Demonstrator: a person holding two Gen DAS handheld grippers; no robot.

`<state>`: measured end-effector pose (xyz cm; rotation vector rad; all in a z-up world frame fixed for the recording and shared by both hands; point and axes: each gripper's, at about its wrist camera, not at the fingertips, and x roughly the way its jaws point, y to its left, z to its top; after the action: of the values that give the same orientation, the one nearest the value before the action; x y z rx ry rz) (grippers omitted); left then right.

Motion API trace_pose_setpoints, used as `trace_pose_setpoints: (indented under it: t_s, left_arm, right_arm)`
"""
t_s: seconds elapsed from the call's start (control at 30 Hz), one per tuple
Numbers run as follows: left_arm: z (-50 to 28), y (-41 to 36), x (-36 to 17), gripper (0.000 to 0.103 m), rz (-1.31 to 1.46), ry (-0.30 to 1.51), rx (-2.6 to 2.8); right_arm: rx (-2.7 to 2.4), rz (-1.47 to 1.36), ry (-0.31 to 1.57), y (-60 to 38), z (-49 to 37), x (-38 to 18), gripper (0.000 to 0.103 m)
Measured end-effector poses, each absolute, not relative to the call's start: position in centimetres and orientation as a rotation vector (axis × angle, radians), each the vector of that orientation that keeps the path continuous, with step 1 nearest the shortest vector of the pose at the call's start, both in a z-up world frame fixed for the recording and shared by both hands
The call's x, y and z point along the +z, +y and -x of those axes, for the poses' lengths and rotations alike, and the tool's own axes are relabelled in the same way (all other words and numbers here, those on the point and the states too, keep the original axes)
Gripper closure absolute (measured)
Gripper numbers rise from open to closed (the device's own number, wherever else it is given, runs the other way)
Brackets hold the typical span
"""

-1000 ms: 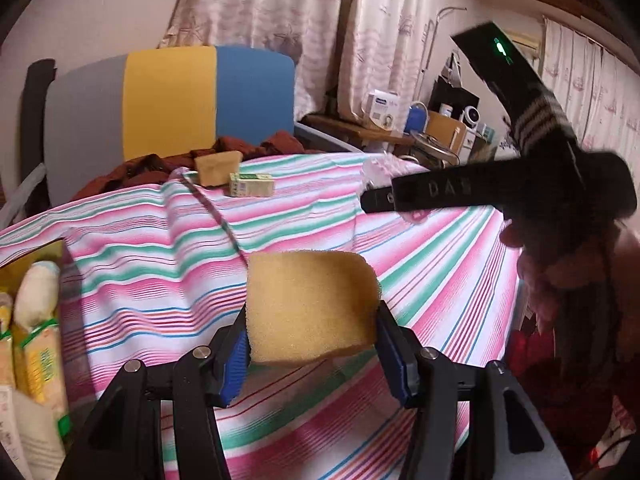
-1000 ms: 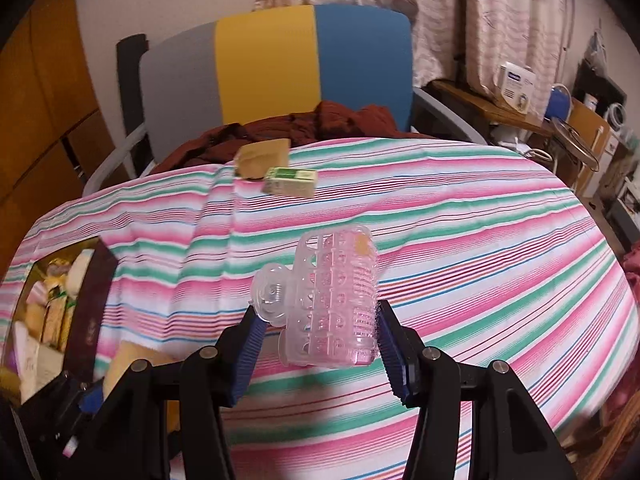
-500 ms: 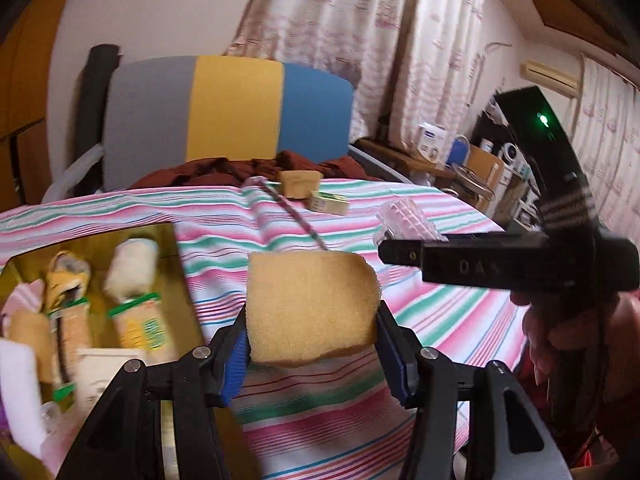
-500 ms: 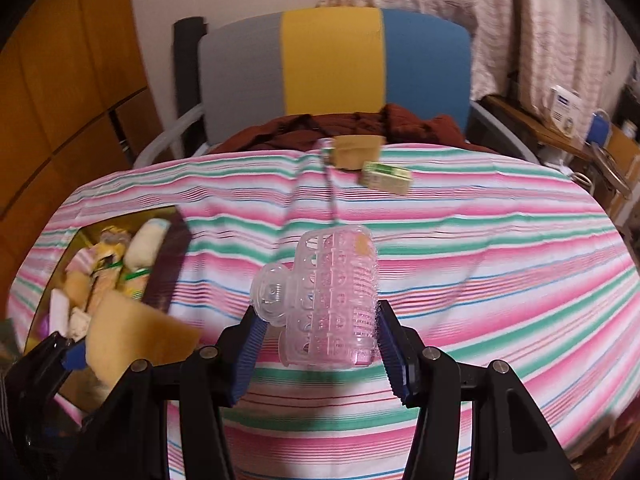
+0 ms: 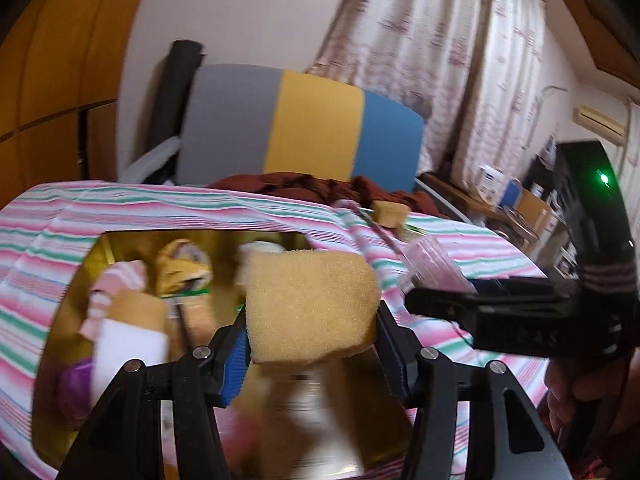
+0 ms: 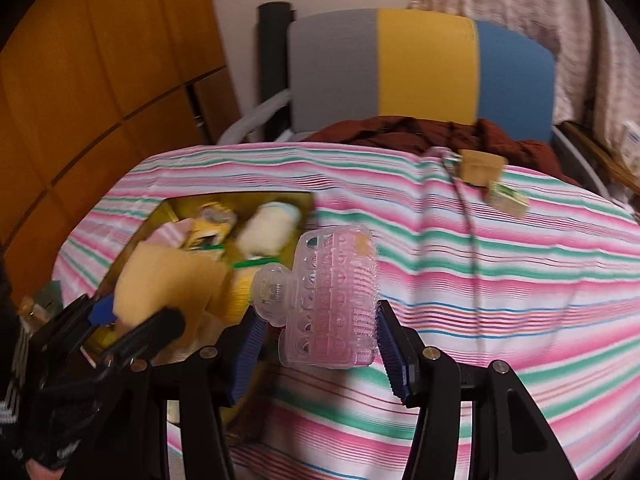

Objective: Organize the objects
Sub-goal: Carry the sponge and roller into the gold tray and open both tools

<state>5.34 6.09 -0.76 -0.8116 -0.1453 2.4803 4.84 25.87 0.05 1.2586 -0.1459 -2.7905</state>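
Carrying both loads toward the box | left gripper [image 5: 312, 344] clamped on yellow sponge [image 5: 310, 304], now above the open box [image 5: 92, 256] at the table's left edge, a second ago over bare striped cloth | right gripper [image 6: 320, 348] clamped on pink hair clip [image 6: 332, 300], just beside the box | far edge: tan block [image 6: 480, 166], green carton [image 6: 508, 198] untouched | drop-off looks close.
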Motion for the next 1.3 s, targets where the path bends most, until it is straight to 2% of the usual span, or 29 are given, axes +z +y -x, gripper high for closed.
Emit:
trace_pose_setpoints:
  t_s: [0.33,0.7,0.87,1.1,1.3]
  left_arm:
    - [-1.8,1.0,-2.0,0.047,0.916,-0.160,2.584]
    - [1.6,-1.9,-2.7,0.047,0.991,-0.207,2.648]
    - [3.1,-2.0,-2.6,0.047,1.008,-0.208,2.646]
    - [4.8,-1.6,-3.1,0.045,1.060,-0.210,2.637]
    - [5.9,-1.7,-4.1,0.037,1.206,-0.278,2.628]
  right_arm:
    - [-2.639,-1.256,-0.169,20.7,-0.4,-0.8,0.048]
    - [-2.518,-1.302,-0.096,17.0,6.4,-3.1,0.045]
    - [-2.513,-1.275,-0.201,17.6,6.4,-2.7,0.031]
    - [-2.538,-1.260,-0.283,19.4,4.4,-2.2,0.031]
    - [-2.539,-1.267,-0.324,20.6,3.3,-2.2,0.031]
